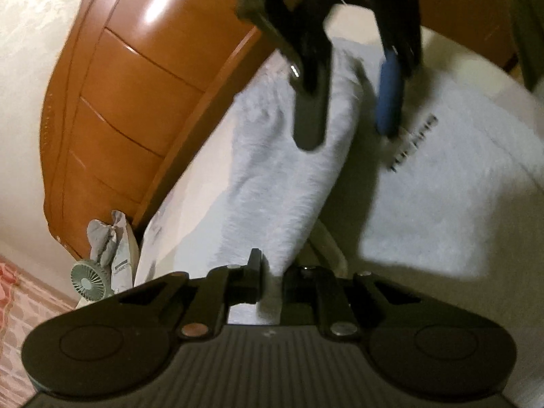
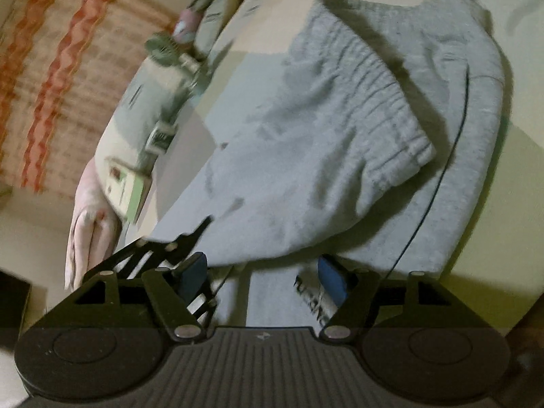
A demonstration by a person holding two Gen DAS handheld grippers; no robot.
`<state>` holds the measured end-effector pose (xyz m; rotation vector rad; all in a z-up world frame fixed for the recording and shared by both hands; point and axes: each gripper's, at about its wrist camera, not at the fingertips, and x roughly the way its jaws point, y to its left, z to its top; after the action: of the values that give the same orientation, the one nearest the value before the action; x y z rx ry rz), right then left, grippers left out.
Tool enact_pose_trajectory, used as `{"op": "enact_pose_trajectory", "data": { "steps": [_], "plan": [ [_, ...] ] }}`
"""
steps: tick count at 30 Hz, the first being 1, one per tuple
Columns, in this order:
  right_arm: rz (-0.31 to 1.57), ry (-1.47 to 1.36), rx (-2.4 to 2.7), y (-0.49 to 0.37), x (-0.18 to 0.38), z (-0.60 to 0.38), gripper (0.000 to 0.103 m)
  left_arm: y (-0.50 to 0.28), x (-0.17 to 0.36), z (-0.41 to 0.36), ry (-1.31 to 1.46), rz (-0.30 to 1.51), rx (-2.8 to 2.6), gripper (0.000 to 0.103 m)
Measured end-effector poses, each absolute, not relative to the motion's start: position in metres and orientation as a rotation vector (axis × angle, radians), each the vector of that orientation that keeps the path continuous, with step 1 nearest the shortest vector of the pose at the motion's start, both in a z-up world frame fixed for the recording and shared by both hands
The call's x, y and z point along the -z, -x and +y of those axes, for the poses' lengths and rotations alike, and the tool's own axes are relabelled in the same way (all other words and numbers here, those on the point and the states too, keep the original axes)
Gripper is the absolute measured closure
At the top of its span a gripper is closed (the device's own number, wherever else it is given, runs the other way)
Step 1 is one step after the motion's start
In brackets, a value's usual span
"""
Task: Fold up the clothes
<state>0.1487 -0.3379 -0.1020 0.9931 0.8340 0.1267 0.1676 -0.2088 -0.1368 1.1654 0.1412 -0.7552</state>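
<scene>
pinching grey sweatpants [image 1: 272,187] in closed left tool [image 1: 270,282]; right tool [image 2: 261,282] open above them.

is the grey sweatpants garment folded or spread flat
Folded, partly: in the right wrist view the grey sweatpants have their ribbed waistband lying doubled over another layer.

I see grey sweatpants [image 2: 340,129]: soft matt fleece cloth, ribbed elastic waistband, slightly fuzzy. Headboard [image 1: 136,108]: glossy varnished wood w/ bright glare spots. Bed sheet [image 1: 452,68]: smooth matt cream fabric. My tongs: matt black plastic, ribbed housing, shiny metal rivets; right tongs [image 2: 263,280] w/ blue rubbery pads. Small fan [image 1: 89,284]: pale green plastic.
</scene>
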Motion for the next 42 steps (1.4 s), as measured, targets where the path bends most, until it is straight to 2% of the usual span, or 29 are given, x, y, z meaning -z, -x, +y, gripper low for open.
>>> {"op": "enact_pose_trajectory", "data": {
  "steps": [5,7,11,13,15,20,28,29,32,34,35,36,38,42],
  "plan": [
    [0.685,-1.078,0.057,-0.146,0.106,-0.353,0.027,-0.17,0.135,-0.207,-1.141,0.14,0.766,0.091],
    [0.62,-1.102,0.102,-0.143,0.111,-0.36,0.026,-0.174,0.142,-0.207,-1.149,0.15,0.777,0.086],
    [0.583,-1.164,0.131,-0.138,0.122,-0.365,0.032,-0.169,0.16,-0.202,-1.211,0.152,0.783,0.082],
    [0.578,-1.162,0.135,-0.137,0.124,-0.365,0.035,-0.165,0.166,-0.198,-1.258,0.109,0.743,0.062],
    [0.571,-1.168,0.126,-0.133,0.122,-0.364,0.034,-0.162,0.17,-0.191,-1.304,0.07,0.693,0.05],
    [0.571,-1.142,0.101,-0.138,0.121,-0.355,0.035,-0.172,0.176,-0.167,-1.341,0.124,0.626,0.049],
    [0.561,-1.127,0.095,-0.128,0.126,-0.359,0.049,-0.199,0.179,-0.136,-1.374,0.193,0.503,0.049],
    [0.56,-1.122,0.096,-0.127,0.126,-0.359,0.05,-0.197,0.179,-0.135,-1.377,0.195,0.499,0.05],
    [0.56,-1.107,0.104,-0.127,0.125,-0.357,0.05,-0.193,0.187,-0.136,-1.415,0.181,0.515,0.062],
    [0.567,-1.082,0.118,-0.127,0.123,-0.355,0.05,-0.191,0.19,-0.136,-1.414,0.212,0.539,0.085],
    [0.57,-1.068,0.125,-0.127,0.122,-0.354,0.055,-0.192,0.187,-0.136,-1.402,0.24,0.55,0.092],
    [0.574,-1.055,0.133,-0.127,0.121,-0.353,0.064,-0.192,0.185,-0.137,-1.393,0.267,0.555,0.098],
    [0.586,-1.021,0.15,-0.128,0.118,-0.354,0.077,-0.187,0.18,-0.137,-1.399,0.26,0.552,0.099],
    [0.562,-1.007,0.139,-0.13,0.11,-0.365,0.085,-0.175,0.159,-0.137,-1.412,0.187,0.531,0.1]
  ]
}}
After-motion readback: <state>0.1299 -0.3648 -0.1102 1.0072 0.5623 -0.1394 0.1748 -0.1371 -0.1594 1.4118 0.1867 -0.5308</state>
